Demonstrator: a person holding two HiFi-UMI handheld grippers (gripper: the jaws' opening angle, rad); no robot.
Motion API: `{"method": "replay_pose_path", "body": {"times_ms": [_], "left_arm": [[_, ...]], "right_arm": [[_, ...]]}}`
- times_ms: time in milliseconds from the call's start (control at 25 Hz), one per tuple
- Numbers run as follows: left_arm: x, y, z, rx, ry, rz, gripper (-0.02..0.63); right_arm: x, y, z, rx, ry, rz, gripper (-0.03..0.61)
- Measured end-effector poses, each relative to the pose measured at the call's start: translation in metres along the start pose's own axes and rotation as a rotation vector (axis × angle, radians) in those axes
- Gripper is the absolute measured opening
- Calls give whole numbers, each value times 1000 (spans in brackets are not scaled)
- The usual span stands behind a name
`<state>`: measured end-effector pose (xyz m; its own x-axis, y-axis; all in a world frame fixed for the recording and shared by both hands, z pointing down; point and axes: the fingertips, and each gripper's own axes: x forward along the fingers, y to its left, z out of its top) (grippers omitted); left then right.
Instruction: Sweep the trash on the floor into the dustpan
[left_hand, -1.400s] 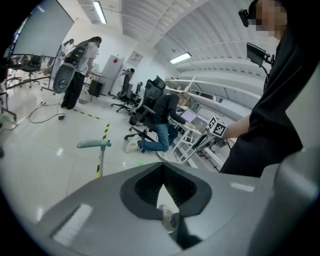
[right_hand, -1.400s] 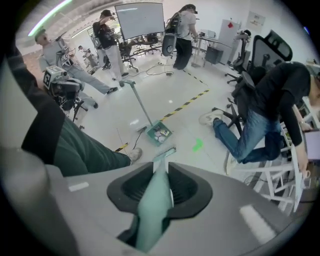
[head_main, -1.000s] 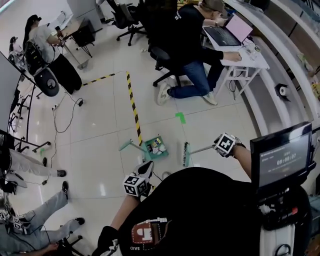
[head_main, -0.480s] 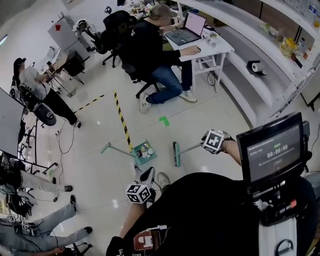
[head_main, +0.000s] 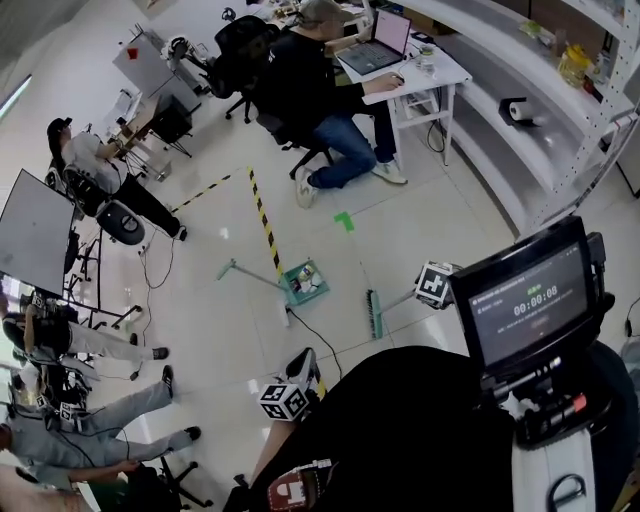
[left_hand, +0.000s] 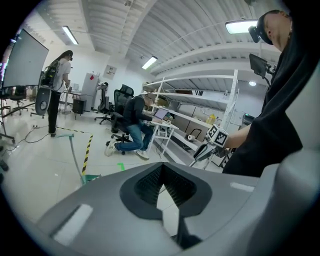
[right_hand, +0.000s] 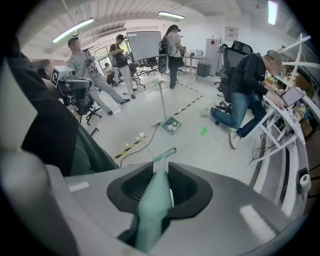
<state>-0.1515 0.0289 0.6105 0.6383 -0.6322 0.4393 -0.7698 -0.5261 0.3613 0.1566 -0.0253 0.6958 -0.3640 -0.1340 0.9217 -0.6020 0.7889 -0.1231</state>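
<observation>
Trash (head_main: 310, 281) shows as a few pale scraps inside the dustpan (head_main: 298, 296); they are too small to count.

There are two grippers. The right gripper (right_hand: 160, 166) is clamped on the green handle of the one broom (right_hand: 152, 205), and the handle runs straight out between its jaws. This gripper is held out ahead and to the person's right. From it the handle slants down to the brush head (head_main: 374, 313), which is down at the floor (head_main: 210, 330).

The left gripper (left_hand: 162, 165) has its jaws together with nothing between them. It hangs close to the person's body on a bent forearm (head_main: 265, 450) and points forward across the room.

The one dustpan sits on the floor just left of the brush head, near it but not touching. Its single long handle (right_hand: 162, 100) stands up from it. The dustpan is well apart from the left gripper.

One strip of yellow-and-black tape (head_main: 265, 225) runs along the floor up to the dustpan. One green mark (head_main: 344, 220) lies beyond it. One dark cable (head_main: 310, 345) trails from beside the dustpan back toward the person. Farther off, one person (head_main: 320, 80) sits at a desk.
</observation>
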Motion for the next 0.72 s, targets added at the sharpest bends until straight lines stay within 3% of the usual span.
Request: {"method": "replay_pose_path", "body": {"times_ms": [280, 720], "left_arm": [[-31, -12, -23, -17, -23, 33, 0], [-203, 19, -116, 5, -9, -83, 0]], "right_arm": [[22, 40, 1, -29, -5, 51, 89], [23, 226, 11, 52, -20, -46, 89]]}}
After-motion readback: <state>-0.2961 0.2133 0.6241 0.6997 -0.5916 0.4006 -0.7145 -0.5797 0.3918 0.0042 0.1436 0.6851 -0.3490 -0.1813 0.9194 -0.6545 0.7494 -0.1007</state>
